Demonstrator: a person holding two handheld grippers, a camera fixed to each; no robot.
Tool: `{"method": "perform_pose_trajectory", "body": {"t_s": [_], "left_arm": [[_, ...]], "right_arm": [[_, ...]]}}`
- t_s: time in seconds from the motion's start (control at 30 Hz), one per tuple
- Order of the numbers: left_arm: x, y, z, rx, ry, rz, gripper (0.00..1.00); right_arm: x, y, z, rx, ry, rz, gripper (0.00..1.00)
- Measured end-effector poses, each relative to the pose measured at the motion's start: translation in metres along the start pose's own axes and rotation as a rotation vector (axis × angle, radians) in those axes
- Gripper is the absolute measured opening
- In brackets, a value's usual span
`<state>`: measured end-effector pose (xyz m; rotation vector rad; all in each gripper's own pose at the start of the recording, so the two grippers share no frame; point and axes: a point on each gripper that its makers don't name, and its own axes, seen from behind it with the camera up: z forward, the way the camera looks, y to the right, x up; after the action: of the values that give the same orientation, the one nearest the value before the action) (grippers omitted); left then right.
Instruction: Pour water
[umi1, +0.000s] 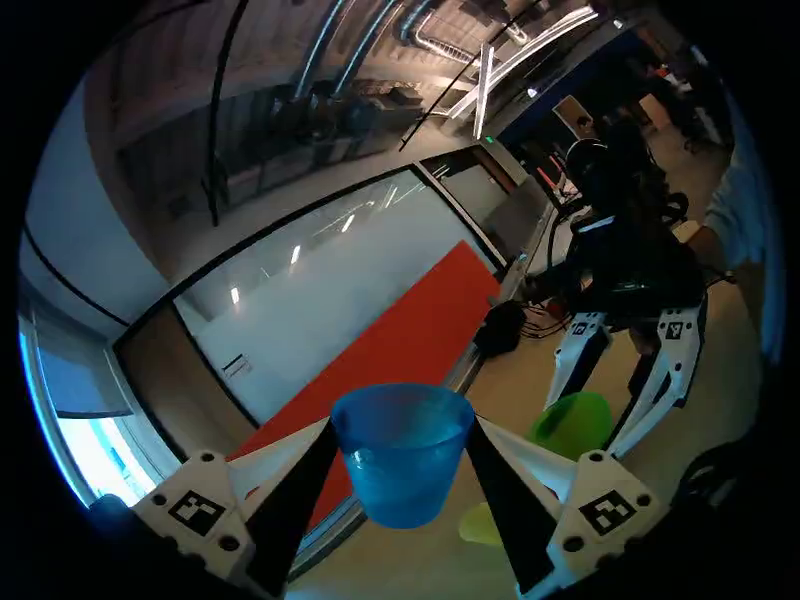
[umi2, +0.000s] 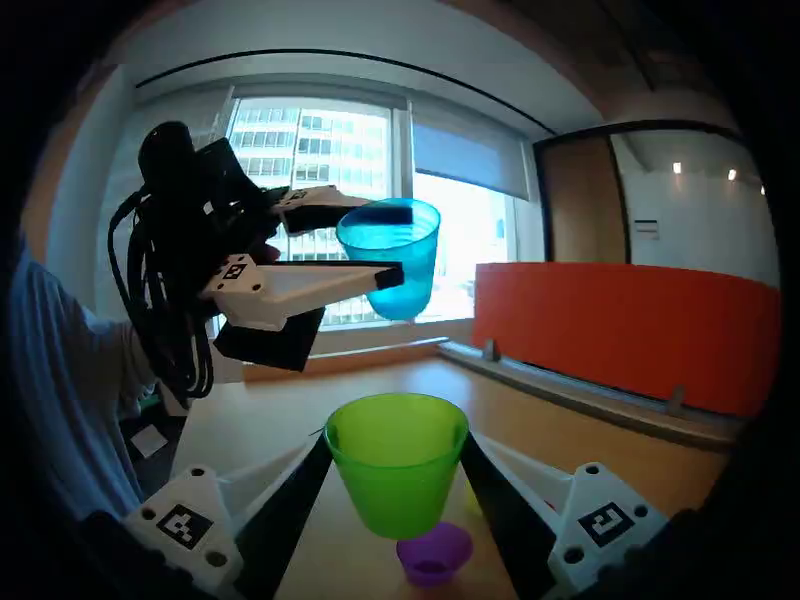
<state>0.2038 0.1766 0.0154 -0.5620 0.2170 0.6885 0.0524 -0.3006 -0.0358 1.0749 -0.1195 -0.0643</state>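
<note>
Raised high on left gripper (umi1: 402, 430), clamped blue cup (umi1: 403, 475); lower, clamped in right gripper (umi2: 397, 450), upright green cup (umi2: 397, 480); contents unclear

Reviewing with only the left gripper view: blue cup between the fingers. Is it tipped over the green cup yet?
Observer: No; the right gripper view has the blue cup roughly upright in the left gripper, above and left of the green cup.
Operator: Is the green cup gripped?
Observer: Yes, the right gripper presses both its sides.
Operator: Anything beneath?
Observer: A small purple cup on the wooden table.
</note>
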Motion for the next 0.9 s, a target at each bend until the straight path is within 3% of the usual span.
{"method": "perform_pose_trajectory", "body": {"t_s": [0.57, 0.9], "left_arm": [[0.014, -0.007, 0.010, 0.024, 0.007, 0.188, 0.87], [0.018, -0.009, 0.013, 0.042, 0.013, 0.267, 0.87]], "right_arm": [[-0.002, -0.008, 0.010, 0.032, -0.002, 0.001, 0.91], [0.001, -0.008, 0.013, 0.036, -0.001, -0.004, 0.91]]}}
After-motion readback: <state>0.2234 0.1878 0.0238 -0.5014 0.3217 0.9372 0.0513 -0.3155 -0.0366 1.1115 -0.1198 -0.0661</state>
